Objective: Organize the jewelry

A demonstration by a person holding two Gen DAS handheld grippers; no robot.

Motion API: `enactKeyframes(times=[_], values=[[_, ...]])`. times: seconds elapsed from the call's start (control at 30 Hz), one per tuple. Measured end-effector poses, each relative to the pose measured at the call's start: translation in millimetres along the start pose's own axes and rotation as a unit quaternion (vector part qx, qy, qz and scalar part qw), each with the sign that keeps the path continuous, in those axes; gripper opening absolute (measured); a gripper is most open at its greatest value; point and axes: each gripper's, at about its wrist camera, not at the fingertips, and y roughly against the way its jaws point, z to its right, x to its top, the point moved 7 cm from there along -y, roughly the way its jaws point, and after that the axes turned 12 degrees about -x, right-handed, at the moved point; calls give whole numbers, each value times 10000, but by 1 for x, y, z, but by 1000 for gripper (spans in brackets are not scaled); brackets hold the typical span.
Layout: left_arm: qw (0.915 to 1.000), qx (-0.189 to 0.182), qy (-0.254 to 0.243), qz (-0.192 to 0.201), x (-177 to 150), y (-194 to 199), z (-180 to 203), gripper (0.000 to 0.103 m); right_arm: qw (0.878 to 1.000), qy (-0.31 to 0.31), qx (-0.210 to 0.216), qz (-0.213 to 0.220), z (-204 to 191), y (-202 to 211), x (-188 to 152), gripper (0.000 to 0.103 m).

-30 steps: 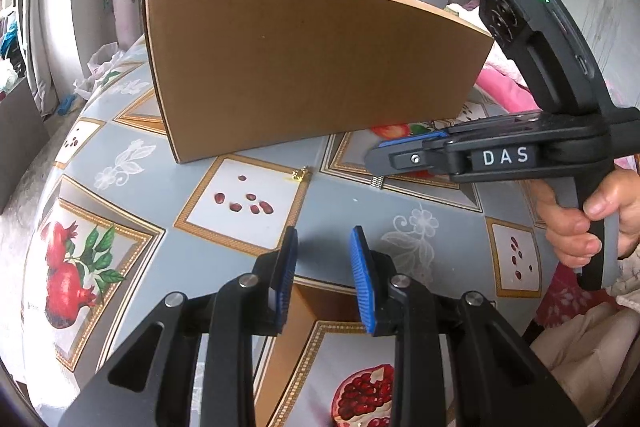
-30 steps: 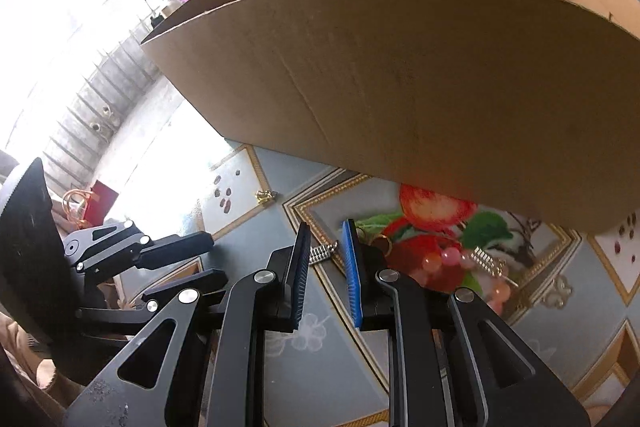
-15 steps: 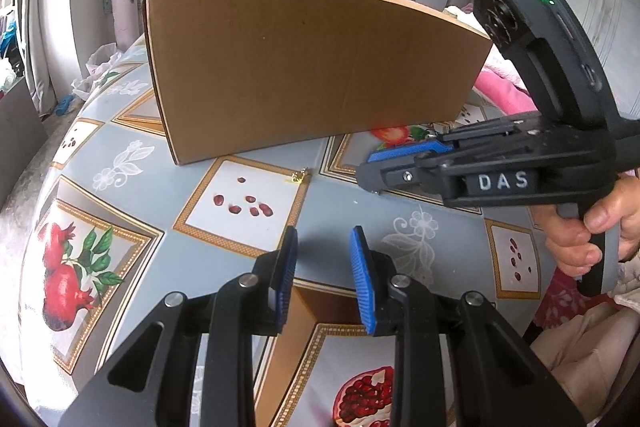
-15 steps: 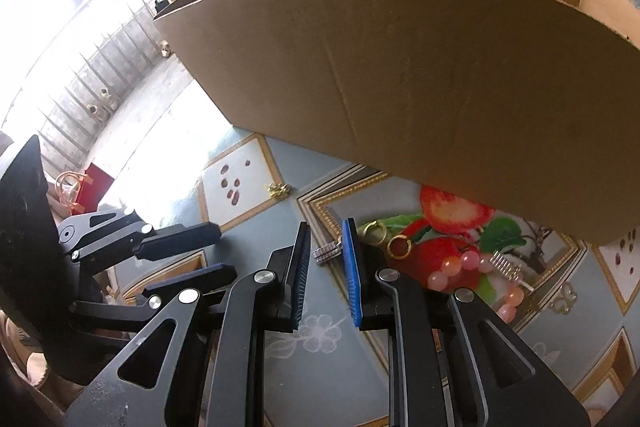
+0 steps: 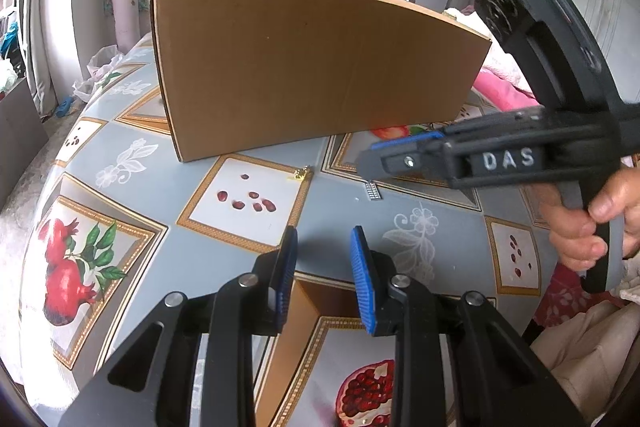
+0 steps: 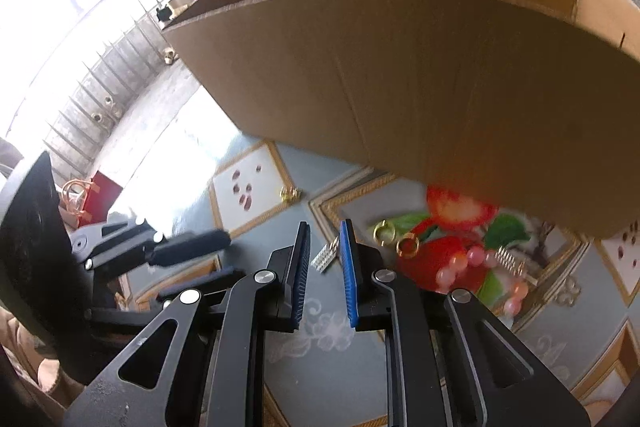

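A brown cardboard box (image 5: 320, 67) stands on the patterned tablecloth; it also shows in the right wrist view (image 6: 420, 75). Jewelry lies in front of it: a small gold piece (image 5: 301, 174) (image 6: 290, 195), a silver bar clip (image 5: 373, 191) (image 6: 326, 257), two gold rings (image 6: 396, 237), a pink bead bracelet (image 6: 472, 267) and a silver spring-like piece (image 6: 508, 261). My right gripper (image 6: 324, 239) is open, hovering just above the silver clip; it enters the left wrist view (image 5: 372, 157) from the right. My left gripper (image 5: 323, 247) is open and empty, near the table's front.
The round table (image 5: 120, 163) carries a pomegranate-print cloth and drops off at the left edge. A pink cloth (image 5: 500, 87) lies beyond the box on the right. A red gift bag (image 6: 96, 195) sits on the floor to the left.
My right gripper has moved left and nearer, so the silver clip now sits between its fingertips. The left gripper has stayed put.
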Motion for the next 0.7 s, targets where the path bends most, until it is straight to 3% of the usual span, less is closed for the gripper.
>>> enactKeyframes(times=[0.27, 0.57, 0.7], values=[[10000, 0, -1, 2, 0, 0, 0, 26, 9986, 498, -171, -61, -19, -2, -15, 2], [10000, 8, -4, 4, 1, 0, 2, 26, 9979, 174, 487, -387, -24, 9, -43, 0], [10000, 43, -17, -30, 1, 0, 3, 26, 9971, -269, 690, -169, -7, 23, -38, 5]])
